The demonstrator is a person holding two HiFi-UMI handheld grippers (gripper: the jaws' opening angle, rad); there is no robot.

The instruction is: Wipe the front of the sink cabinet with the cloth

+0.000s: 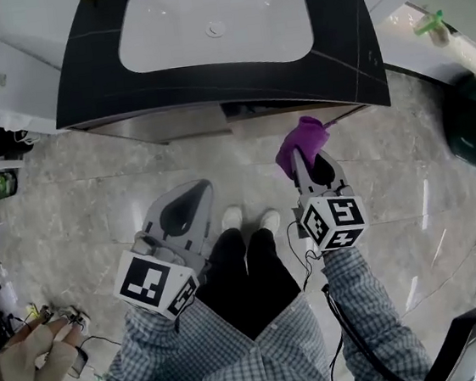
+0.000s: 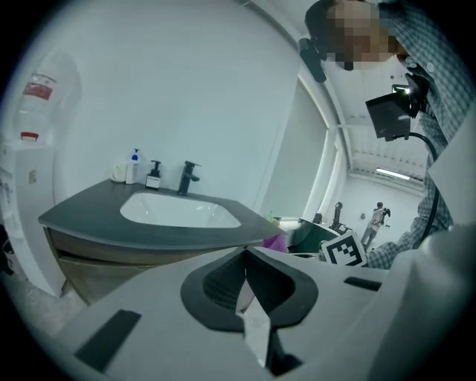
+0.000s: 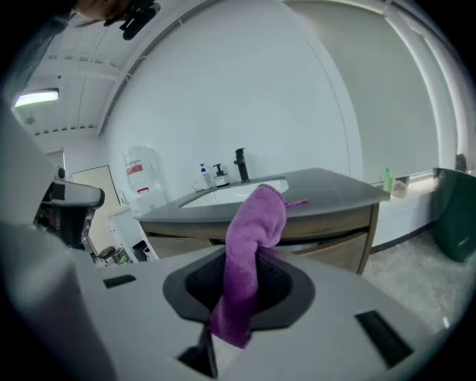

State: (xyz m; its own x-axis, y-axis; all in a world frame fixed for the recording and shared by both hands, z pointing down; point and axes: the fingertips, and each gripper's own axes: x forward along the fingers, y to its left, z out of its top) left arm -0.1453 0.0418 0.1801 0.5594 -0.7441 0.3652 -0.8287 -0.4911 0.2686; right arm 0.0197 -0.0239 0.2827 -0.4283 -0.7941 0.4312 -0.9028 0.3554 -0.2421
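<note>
Head view: we count two hand-held grippers and one purple cloth [image 1: 301, 140], close to the sink cabinet [image 1: 154, 128] front. Left gripper view: our left hand-held gripper [image 2: 245, 264] is pressed together, empty. Right gripper view: our right hand-held gripper [image 3: 249, 249] pinches the cloth.

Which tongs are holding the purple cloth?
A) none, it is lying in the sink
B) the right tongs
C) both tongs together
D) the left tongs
B: the purple cloth is pinched in the right tongs and sticks up out of them, while the left tongs are shut with nothing in them.
</note>
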